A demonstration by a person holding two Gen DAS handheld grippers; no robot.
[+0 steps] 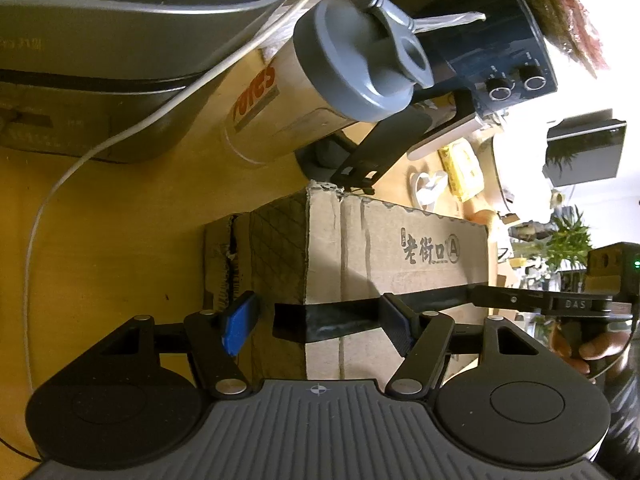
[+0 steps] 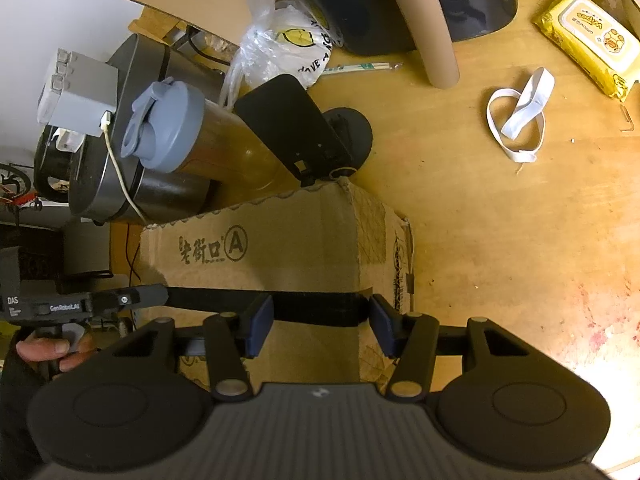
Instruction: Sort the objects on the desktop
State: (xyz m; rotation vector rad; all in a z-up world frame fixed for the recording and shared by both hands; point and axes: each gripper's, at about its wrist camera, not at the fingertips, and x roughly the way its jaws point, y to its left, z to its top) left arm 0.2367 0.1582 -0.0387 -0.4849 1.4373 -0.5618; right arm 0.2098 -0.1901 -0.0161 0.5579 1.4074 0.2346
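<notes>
Two grippers meet over a worn cardboard box [image 2: 280, 248] on a wooden table [image 2: 500, 220].

The box is corrugated, creased and torn at its corners, printed with characters and a circled A. Both grippers stand spread, holding nothing: the left gripper [image 1: 322, 322] has the box between its blue-padded fingers, and the right gripper [image 2: 320, 322] hangs above the box's near edge, its fingers either side of a dark finger of the other gripper (whether that finger touches the cardboard, I cannot tell). Behind the box stands a translucent shaker bottle [image 2: 200, 144] with a smooth grey flip lid. A looped white elastic band [image 2: 518, 120] and a yellow wipes pack [image 2: 588, 40] lie well apart.
</notes>
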